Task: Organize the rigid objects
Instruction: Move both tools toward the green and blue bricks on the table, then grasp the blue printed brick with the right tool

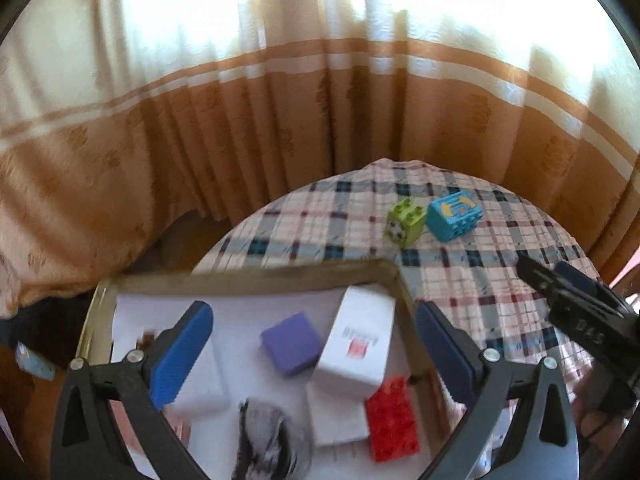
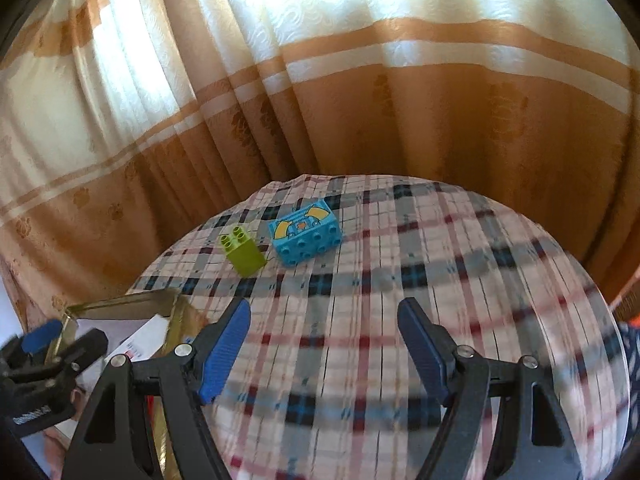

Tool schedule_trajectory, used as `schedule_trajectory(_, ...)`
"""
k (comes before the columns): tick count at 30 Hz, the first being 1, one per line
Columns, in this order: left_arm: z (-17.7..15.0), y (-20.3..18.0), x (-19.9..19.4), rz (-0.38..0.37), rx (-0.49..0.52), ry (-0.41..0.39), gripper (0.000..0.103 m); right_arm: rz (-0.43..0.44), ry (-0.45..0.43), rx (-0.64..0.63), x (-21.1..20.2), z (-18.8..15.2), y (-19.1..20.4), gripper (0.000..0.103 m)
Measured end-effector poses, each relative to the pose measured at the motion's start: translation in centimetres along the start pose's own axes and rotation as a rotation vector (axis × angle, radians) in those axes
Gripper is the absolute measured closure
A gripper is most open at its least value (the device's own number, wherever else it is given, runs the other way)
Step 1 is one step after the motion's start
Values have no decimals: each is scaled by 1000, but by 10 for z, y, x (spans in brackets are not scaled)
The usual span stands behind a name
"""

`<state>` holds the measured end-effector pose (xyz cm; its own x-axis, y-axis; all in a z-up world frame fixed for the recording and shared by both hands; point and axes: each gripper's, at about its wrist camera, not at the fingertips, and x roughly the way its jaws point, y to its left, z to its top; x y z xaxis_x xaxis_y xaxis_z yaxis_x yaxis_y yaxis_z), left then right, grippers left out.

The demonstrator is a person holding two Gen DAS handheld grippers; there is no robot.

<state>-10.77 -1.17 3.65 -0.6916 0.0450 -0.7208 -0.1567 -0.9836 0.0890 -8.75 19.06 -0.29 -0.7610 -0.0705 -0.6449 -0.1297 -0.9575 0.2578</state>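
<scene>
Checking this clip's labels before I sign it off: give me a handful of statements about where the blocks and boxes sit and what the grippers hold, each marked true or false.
1. The green block and the blue block are on the checked tablecloth, outside the tray. True.
2. The red block lies on the tablecloth beside the blue block. False: it lies inside the tray, next to the white box.
3. The right gripper stands open with nothing between its pads. True.
4. The left gripper is clamped on the purple box. False: it is open above the tray, pads clear of the box.
5. The green block lies flat, studs sideways. False: its studs face up.
</scene>
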Motion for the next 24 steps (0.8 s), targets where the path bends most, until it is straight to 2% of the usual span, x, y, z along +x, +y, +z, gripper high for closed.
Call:
schedule_trajectory(4,27,-8,15,-25,51,22,0,-1,40,-64,28,16,0,25)
schedule_trajectory(10,53,-10,53,-90,43,136,1,20,134,-147,79,34,9,25)
schedule_trajectory(14,63,-9,75,-69,61,186,1,5,181,-191,107,42,10,25)
schedule_trajectory(20,75,-14,101,-57,89,265,1,61,202,-157,129,57,8,25)
schedule_trajectory(24,80,-30,108,-18,171,252,1,57,190,-177,135,60,13,25)
